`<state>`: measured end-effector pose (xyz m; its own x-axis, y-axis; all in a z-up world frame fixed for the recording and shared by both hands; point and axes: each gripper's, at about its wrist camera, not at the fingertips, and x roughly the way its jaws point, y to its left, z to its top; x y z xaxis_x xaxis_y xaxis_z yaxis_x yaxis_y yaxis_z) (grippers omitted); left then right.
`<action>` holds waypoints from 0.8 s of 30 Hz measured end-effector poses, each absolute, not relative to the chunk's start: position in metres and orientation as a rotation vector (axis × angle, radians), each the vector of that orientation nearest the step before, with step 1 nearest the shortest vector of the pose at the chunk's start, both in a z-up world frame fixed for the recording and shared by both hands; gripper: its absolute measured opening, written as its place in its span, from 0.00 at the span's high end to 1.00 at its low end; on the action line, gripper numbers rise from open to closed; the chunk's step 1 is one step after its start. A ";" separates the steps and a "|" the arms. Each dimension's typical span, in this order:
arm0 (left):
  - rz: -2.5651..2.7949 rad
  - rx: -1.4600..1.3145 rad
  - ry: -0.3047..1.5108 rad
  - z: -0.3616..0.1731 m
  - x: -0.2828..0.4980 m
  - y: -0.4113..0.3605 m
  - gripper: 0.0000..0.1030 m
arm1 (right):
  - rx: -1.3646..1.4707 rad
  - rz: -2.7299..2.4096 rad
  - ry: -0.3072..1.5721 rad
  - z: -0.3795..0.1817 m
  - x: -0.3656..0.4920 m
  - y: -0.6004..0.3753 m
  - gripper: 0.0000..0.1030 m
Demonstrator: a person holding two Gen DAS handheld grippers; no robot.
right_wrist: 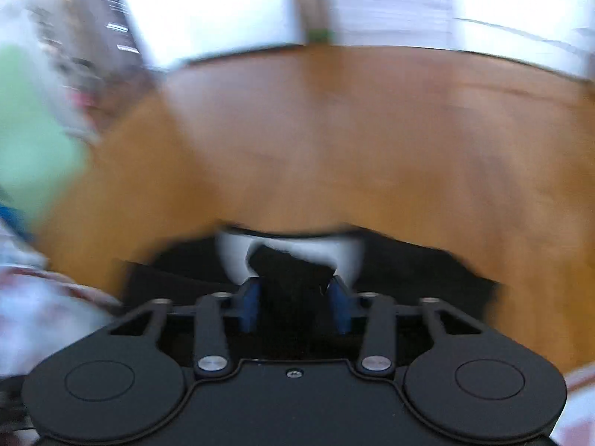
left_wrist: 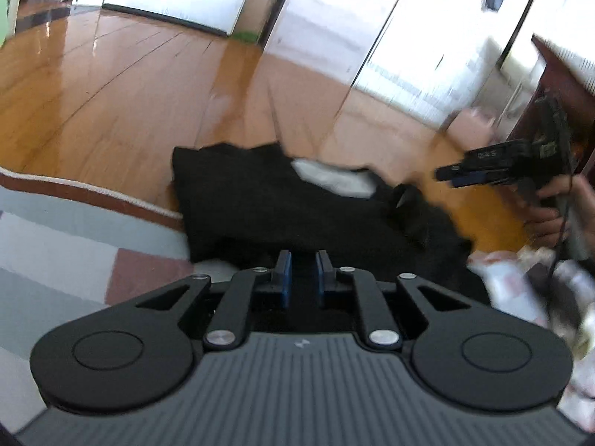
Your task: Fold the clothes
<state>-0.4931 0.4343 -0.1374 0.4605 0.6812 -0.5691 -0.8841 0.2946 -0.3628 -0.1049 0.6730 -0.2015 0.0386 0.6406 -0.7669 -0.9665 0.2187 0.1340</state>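
A black garment (left_wrist: 279, 204) lies on the wooden floor, its near edge over a rug. A white patch (left_wrist: 331, 180) shows at its far side. My left gripper (left_wrist: 304, 273) hovers at the garment's near edge, with a narrow gap between its blue pads and nothing clearly pinched. A hand (left_wrist: 550, 219) holds the right gripper (left_wrist: 446, 177) just off the garment's right end, apart from the cloth. In the blurred right wrist view, the right gripper (right_wrist: 295, 306) is open over the black garment (right_wrist: 409, 271), with the white patch (right_wrist: 232, 256) just beyond its fingers.
A striped rug (left_wrist: 74, 230) covers the floor at the left. Glossy wooden floor (left_wrist: 111, 93) stretches beyond to white walls. Dark wooden furniture (left_wrist: 557, 74) stands at the right. A crumpled white and red patterned cloth (left_wrist: 520, 282) lies at the near right.
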 end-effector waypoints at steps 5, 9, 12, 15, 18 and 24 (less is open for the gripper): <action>1.124 -0.648 0.463 -0.152 -0.482 0.447 0.69 | -0.482 1.249 0.832 -0.220 -0.103 0.660 0.53; 1.120 -0.684 0.455 -0.154 -0.484 0.457 0.62 | -0.522 1.349 0.812 -0.227 -0.120 0.654 0.46; 1.121 -0.683 0.465 -0.158 -0.481 0.455 0.59 | -0.717 1.342 0.712 -0.250 -0.144 0.665 0.33; 1.124 -0.655 0.501 -0.162 -0.475 0.452 0.59 | -0.908 1.325 0.606 -0.273 -0.168 0.676 0.40; 1.135 -0.631 0.514 -0.163 -0.469 0.452 0.59 | -0.871 1.292 0.565 -0.262 -0.157 0.682 0.93; 1.152 -0.615 0.497 -0.159 -0.468 0.449 0.55 | -0.402 1.242 0.586 -0.196 -0.095 0.644 0.92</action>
<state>-0.4682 0.4491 -0.1592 0.3325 0.6825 -0.6509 -0.9418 0.2769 -0.1908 -0.0953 0.6439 -0.1965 0.2072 0.7606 -0.6153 -0.9586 0.2835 0.0275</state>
